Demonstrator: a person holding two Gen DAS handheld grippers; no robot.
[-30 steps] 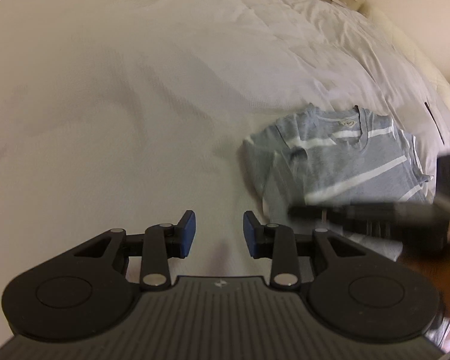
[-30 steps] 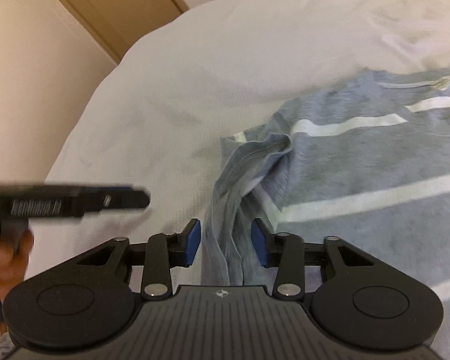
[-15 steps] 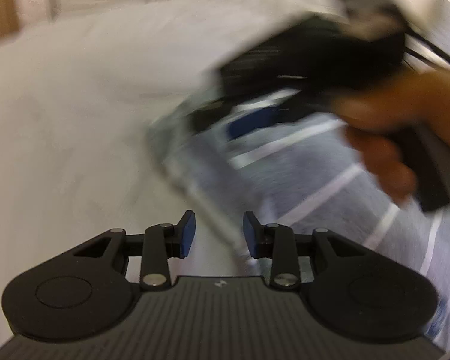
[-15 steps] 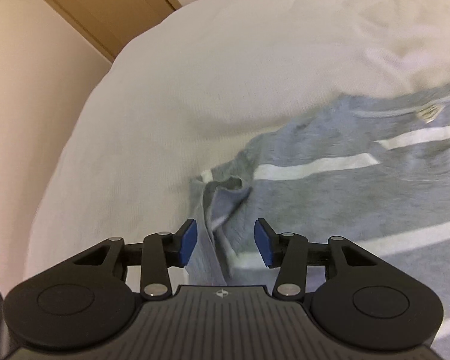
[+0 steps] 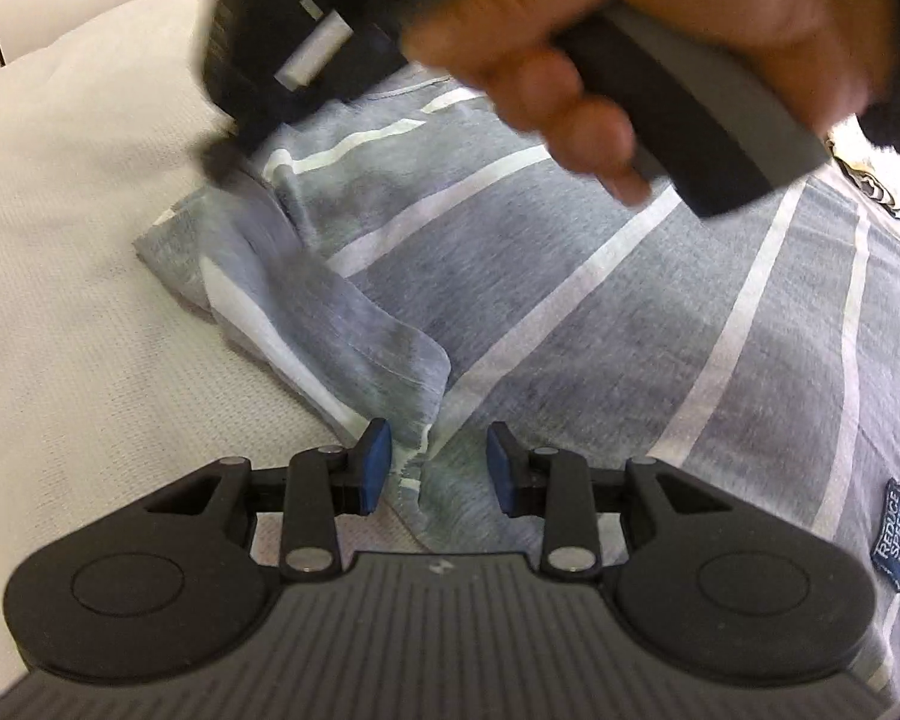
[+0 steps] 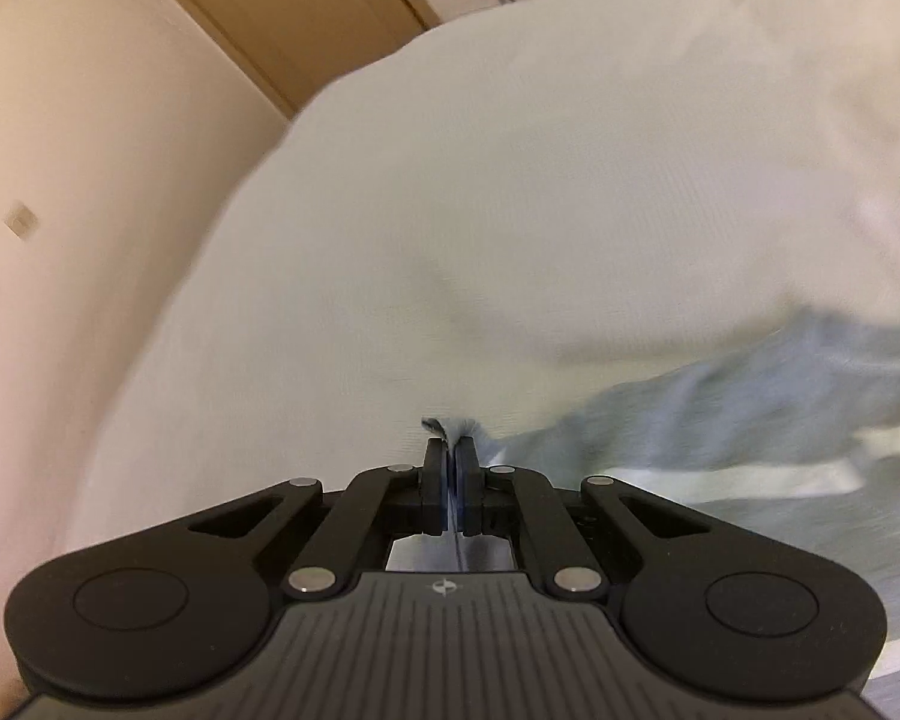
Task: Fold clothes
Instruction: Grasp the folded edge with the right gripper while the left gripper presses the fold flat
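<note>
A grey T-shirt with white stripes (image 5: 600, 312) is spread on a white bedspread (image 5: 72, 276), its body flat to the right and one sleeve (image 5: 330, 324) lifted and folded over along its left edge. A dark blue patch with white lettering (image 5: 894, 534) is seen near the shirt's lower right.

The left gripper (image 5: 438, 462) is held low at the shirt's near edge with its blue-padded fingers (image 5: 378, 456) spread wide; crumpled fabric of the sleeve end lies between them, but nothing is clasped. In the left wrist view, the right gripper is blurred at the top, carried by a hand (image 5: 660, 42), and its tip meets the raised sleeve near the shoulder.

In the right wrist view, the right gripper (image 6: 449, 468) is clenched tight, and a thin ridge of grey cloth is pinched between its fingers and sticks out just past the tips. The shirt (image 6: 750, 408) trails off to the right, blurred, over the bedspread (image 6: 450, 240). A beige wall (image 6: 90, 180) and a brown door frame (image 6: 282, 30) are seen behind the bed.

Half a second ago the right gripper's fingers were wide apart around the bunched sleeve; they have since been closed on it and the sleeve has been raised. The left gripper, then beside the shirt's edge, has been brought over the sleeve end, its opening unchanged.
</note>
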